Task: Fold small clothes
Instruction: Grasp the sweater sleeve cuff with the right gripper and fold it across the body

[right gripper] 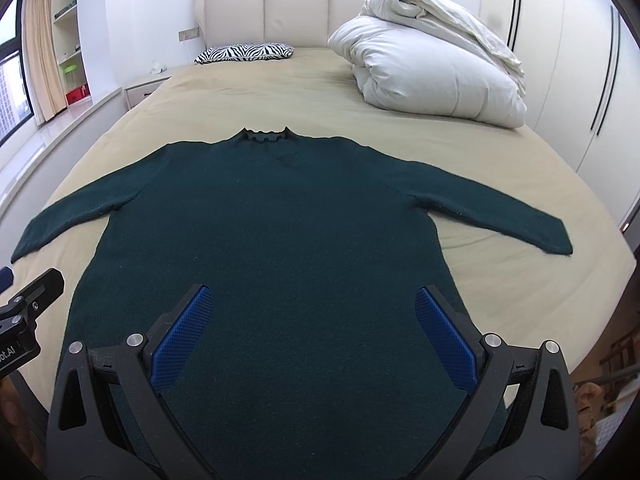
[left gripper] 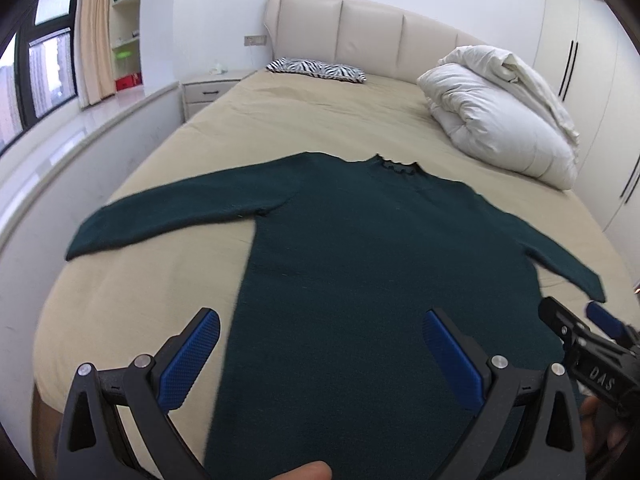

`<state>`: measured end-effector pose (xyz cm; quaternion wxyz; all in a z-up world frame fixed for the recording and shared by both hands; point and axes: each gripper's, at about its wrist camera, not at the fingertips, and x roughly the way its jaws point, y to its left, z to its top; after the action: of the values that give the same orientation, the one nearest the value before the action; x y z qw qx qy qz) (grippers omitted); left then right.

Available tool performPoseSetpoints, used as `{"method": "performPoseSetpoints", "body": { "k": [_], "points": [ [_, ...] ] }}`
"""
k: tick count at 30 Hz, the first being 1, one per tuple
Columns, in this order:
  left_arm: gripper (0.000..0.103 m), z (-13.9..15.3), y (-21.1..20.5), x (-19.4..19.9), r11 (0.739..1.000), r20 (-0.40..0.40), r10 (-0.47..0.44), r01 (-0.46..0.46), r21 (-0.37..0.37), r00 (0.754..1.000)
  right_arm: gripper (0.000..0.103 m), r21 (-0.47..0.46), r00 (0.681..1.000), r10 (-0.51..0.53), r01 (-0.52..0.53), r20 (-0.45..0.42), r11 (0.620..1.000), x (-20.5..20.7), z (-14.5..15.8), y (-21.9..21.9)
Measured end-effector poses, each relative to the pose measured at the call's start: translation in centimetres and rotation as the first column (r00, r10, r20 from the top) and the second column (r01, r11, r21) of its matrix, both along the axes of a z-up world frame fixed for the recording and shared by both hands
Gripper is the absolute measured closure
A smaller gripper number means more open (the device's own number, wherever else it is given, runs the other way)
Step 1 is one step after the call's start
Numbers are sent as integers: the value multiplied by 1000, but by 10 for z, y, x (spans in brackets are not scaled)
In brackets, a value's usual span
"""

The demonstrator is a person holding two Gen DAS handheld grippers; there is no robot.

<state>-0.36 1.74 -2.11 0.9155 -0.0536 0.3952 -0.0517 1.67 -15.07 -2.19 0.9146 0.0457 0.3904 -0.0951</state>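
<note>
While the dark green sweater (right gripper: 272, 216) lies flat on the bed (right gripper: 280, 92), sleeves outspread ahead of the fingers, no fold is made. The left gripper (left gripper: 320, 344) and right gripper (right gripper: 312, 320) hover spread wide, empty; all folding remains.

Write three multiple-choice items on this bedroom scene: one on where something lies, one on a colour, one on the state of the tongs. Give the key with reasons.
1. Where does the zebra-print pillow lie?
A. at the head of the bed, by the headboard
B. on the sweater
C. on the nightstand

2. What colour is the sweater?
A. red
B. dark green
C. white

3. How do the left tongs and right tongs stand?
A. both shut on a sleeve
B. one open, one shut
C. both open, holding nothing

Key: 1 A, the pillow sits just below the padded headboard; 2 B, the knit spread flat on the bed is dark green; 3 C, each pair's blue pads stand wide apart over the sweater's lower part.
</note>
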Motion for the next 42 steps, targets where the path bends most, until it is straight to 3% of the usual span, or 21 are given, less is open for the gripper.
{"method": "performPoseSetpoints", "body": {
  "k": [3, 7, 10, 13, 16, 18, 23, 26, 30, 33, 34, 35, 37, 42],
  "points": [
    [0, -3, 0, 1, 998, -10, -27, 26, -59, 1000, 0, 105, 999, -20, 15, 51, 994, -2, 2, -33],
    [0, -12, -3, 10, 994, -64, -56, 49, -100, 996, 0, 275, 979, -167, 131, 112, 953, -11, 1, -123],
    [0, -19, -10, 18, 993, -97, -67, 57, -99, 993, 1, 451, 934, -345, 268, 96, 851, -20, -14, -217],
    [0, -25, -13, 26, 985, -111, -79, 60, -161, 991, 8, 586, 846, -530, 399, 61, 705, -37, -39, -312],
    [0, -29, -18, 35, 987, -98, -48, 32, -155, 994, 20, 652, 771, -636, 480, 4, 587, -48, -70, -387],
    [0, -31, -20, 42, 985, -102, -37, 19, -172, 994, 26, 693, 746, -665, 497, -33, 522, -50, -91, -426],
    [0, -43, -24, 61, 983, -207, -46, 7, -185, 977, 30, 735, 705, -704, 520, -82, 435, -42, -124, -487],
    [0, -45, -23, 67, 983, -213, -45, 6, -181, 976, 33, 770, 679, -729, 511, -89, 382, -36, -144, -513],
    [0, -53, -20, 74, 973, -233, -74, 20, -230, 970, 38, 761, 658, -749, 522, -73, 384, -18, -149, -533],
    [0, -56, -16, 76, 970, -223, -74, 18, -244, 972, 56, 731, 655, -751, 552, -82, 401, -3, -150, -544],
    [0, -57, -14, 77, 967, -222, -76, 17, -255, 972, 68, 725, 662, -744, 554, -86, 409, 1, -148, -545],
    [0, -58, -10, 78, 962, -221, -79, 16, -272, 972, 82, 716, 674, -733, 554, -86, 425, 6, -147, -546],
    [2, -59, -5, 79, 955, -218, -82, 14, -297, 973, 95, 667, 699, -710, 569, -84, 481, 21, -137, -542],
    [12, -58, 4, 88, 946, -198, -92, 24, -323, 976, 96, 619, 787, -617, 476, 18, 625, 60, -91, -503]
  ]
}}
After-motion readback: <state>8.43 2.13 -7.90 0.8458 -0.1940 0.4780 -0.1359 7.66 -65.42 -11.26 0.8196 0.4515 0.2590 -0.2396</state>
